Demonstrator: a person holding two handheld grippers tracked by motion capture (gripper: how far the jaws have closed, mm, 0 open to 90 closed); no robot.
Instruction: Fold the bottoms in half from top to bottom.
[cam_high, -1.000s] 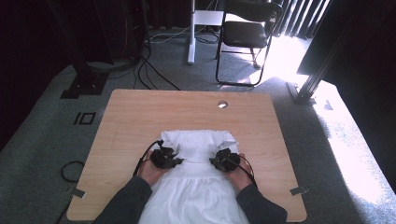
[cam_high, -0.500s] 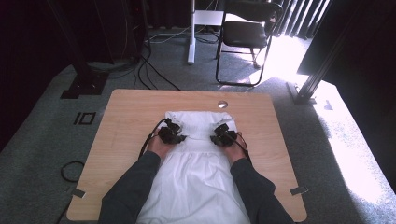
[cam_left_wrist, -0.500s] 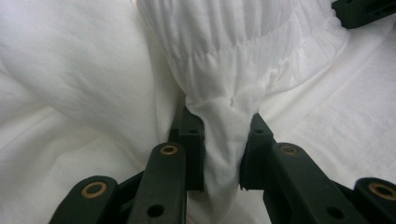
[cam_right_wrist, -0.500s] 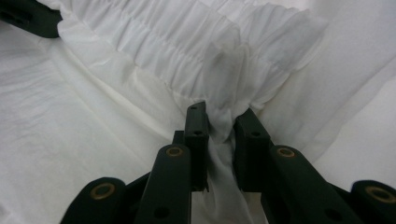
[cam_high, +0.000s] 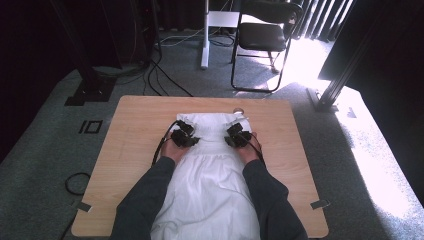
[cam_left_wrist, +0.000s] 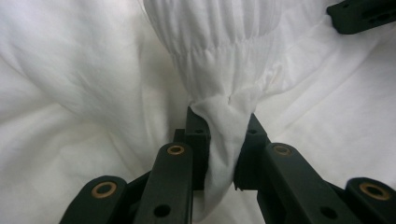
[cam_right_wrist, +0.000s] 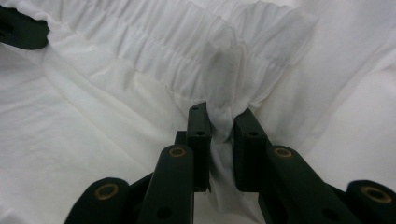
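High view: your forearms reach up from the bottom edge, left gripper (cam_high: 184, 136) and right gripper (cam_high: 239, 135) each clamped on the gathered white cotton garment (cam_high: 207, 185) at centre frame.

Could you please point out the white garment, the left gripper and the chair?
garment (cam_high: 207, 190), high view, smooth lower cloth between the sleeves.
left gripper (cam_left_wrist: 223, 140), left gripper view, between jaws pinching cloth.
chair (cam_high: 262, 36), high view, black seat.

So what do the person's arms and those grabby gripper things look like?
Both arms wear dark grey long sleeves. The left gripper and right gripper are black, each with two flat jaws, brass-coloured rivets and small holes. Thin black cables trail from them.
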